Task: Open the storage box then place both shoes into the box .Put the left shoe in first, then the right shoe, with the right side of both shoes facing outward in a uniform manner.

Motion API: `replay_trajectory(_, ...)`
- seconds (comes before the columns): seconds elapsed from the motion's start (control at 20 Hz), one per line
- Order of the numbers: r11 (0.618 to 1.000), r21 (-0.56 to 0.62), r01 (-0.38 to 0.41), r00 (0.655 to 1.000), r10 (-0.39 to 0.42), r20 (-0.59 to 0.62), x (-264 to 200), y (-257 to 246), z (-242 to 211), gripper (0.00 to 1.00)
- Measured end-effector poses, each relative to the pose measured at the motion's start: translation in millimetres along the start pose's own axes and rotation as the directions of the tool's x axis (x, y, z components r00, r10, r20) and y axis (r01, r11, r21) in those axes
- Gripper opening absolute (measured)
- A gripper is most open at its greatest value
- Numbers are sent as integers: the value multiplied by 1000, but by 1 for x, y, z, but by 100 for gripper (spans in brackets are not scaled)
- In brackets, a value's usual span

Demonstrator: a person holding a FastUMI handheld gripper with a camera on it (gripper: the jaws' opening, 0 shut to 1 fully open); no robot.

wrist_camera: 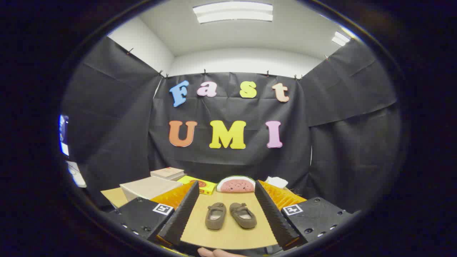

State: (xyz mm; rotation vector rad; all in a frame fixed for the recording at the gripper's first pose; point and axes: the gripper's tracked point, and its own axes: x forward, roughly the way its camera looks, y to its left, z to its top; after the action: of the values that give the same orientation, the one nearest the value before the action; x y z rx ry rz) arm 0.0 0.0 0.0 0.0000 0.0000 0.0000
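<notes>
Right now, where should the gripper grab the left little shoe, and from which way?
Probably by the side wall at its open top. The left shoe lies sole-down on the table, opening upward, so come from above with one finger inside and one outside. The right shoe sits close beside it, so the outer wall looks freer. The hand-held gripper is open, both shoes between its fingers.

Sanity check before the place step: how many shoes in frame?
2. Both brown shoes lie side by side on the table between the open gripper fingers: one toward the left finger, the other toward the right.
</notes>
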Motion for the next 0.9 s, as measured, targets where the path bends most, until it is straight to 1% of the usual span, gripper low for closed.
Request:
replay_trajectory(0.1,1000,-5,-2,1000,2,-4,2,4,-4,95)
replay_trajectory(0.25,1000,5,18,1000,-18,-23,7,-1,-12,95)
replay_trajectory(0.6,1000,2,10,999,-10,-39,13,3,-19,95)
replay_trajectory(0.9,1000,8,9,997,-8,-71,35,3,-29,95)
